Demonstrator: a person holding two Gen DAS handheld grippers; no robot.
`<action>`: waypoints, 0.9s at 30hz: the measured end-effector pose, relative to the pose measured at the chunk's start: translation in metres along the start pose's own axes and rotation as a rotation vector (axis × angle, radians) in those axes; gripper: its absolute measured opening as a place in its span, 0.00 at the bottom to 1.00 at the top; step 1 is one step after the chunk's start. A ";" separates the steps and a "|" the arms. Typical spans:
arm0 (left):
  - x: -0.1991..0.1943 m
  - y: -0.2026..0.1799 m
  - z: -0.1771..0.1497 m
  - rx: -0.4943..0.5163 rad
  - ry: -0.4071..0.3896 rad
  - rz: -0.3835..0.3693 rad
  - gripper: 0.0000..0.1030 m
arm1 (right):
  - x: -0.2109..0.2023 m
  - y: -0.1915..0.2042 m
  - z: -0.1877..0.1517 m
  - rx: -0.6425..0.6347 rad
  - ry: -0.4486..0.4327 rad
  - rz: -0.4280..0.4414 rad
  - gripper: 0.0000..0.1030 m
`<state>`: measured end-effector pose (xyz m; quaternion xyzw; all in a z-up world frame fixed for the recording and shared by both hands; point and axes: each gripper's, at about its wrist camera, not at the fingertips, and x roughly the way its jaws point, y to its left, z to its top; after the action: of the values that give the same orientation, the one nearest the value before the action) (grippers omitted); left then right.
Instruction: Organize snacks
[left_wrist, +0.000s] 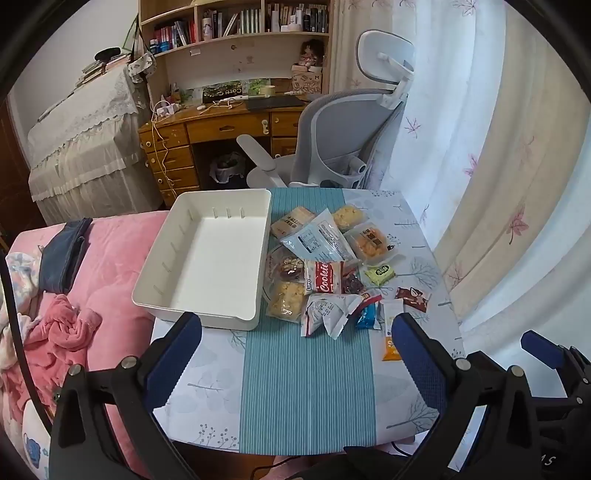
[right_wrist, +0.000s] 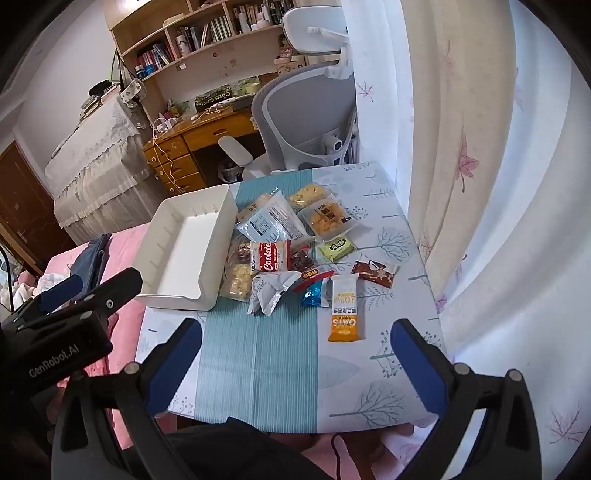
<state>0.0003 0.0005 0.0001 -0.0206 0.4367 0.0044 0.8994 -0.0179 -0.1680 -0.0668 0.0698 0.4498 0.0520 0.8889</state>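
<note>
Snacks (left_wrist: 325, 266) sit in a loose pile on the bench (left_wrist: 306, 387), just right of the white tray (left_wrist: 207, 254) — tray is empty, divider slots bare, nothing sorted yet. So this reads as the very start: approach step, no pick made.

Pile contents, from the right wrist view: red Cookie pack (right_wrist: 269, 258) in the middle, touching the tray-side bags; oat bar (right_wrist: 345, 314) nearest the claws, lying flat and apart from the rest; blue pack (right_wrist: 314, 295) and crumpled white wrapper (right_wrist: 269, 291) just beside it; green pack (right_wrist: 336, 249) and brown pack (right_wrist: 375, 273) off to the right, each on its own.

Left claw (left_wrist: 295, 354) is wide, nothing between the pads, hovering over the near bench edge. Right claw (right_wrist: 295, 354) is equally wide and empty, angled down at the pile.

Next move, my guess — right claw drops onto the oat bar, since it is isolated and closest. Flat wrapper on cloth: needs a low approach and a pinch across the narrow side. Overlapping bags by the tray are best left until the loose ones are cleared.
</note>
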 end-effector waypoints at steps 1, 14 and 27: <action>0.000 0.000 0.000 -0.002 -0.005 -0.004 0.99 | 0.001 0.000 0.000 -0.001 0.001 -0.002 0.99; 0.009 0.004 -0.003 0.009 -0.006 0.015 0.99 | 0.007 0.000 0.004 -0.004 0.006 -0.005 0.99; 0.013 0.005 0.001 0.015 0.006 0.020 0.99 | 0.010 0.000 0.006 0.005 0.009 -0.018 0.99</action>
<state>0.0093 0.0059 -0.0099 -0.0096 0.4396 0.0101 0.8981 -0.0071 -0.1669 -0.0713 0.0676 0.4545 0.0433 0.8871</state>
